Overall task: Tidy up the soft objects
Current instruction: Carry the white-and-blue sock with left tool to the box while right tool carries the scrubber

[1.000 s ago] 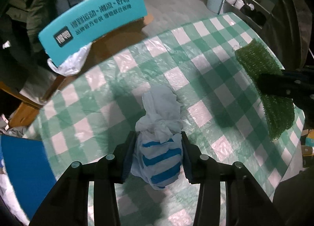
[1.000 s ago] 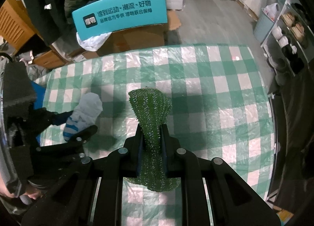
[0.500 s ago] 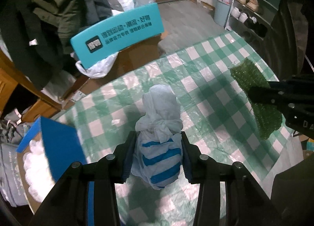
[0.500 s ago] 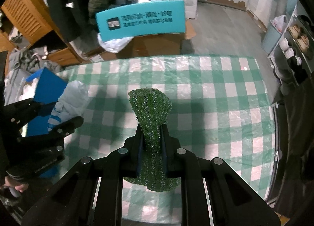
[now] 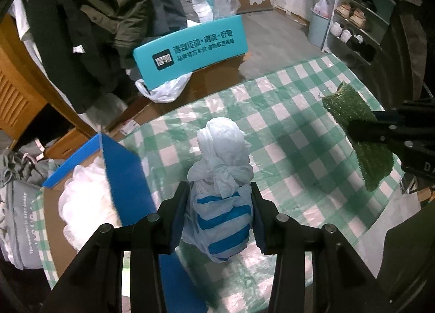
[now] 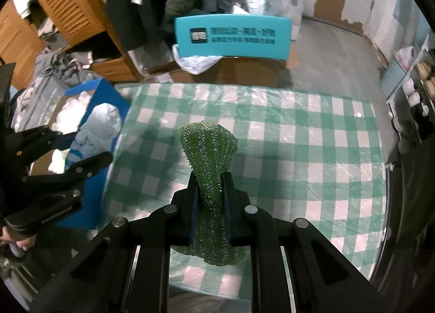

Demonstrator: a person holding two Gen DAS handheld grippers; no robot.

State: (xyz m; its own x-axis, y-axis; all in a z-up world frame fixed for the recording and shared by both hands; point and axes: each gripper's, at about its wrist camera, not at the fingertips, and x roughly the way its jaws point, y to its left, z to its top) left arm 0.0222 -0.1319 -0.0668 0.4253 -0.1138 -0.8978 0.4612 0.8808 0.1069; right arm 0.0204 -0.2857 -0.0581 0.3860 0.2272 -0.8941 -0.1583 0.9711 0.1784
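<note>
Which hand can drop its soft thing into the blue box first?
Probably left. The left gripper holds the striped bundle right beside the blue box; the right gripper with the green sponge is farther away.

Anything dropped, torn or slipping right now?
Nothing stands out. The left gripper grips the knotted white bundle with blue stripes, and the right gripper pinches the green mesh scrubber cloth; neither looks loose.

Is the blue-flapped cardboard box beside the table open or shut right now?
Open. The blue-flapped cardboard box has its flap standing up, and white fluffy stuffing shows inside it in both wrist views.
</note>
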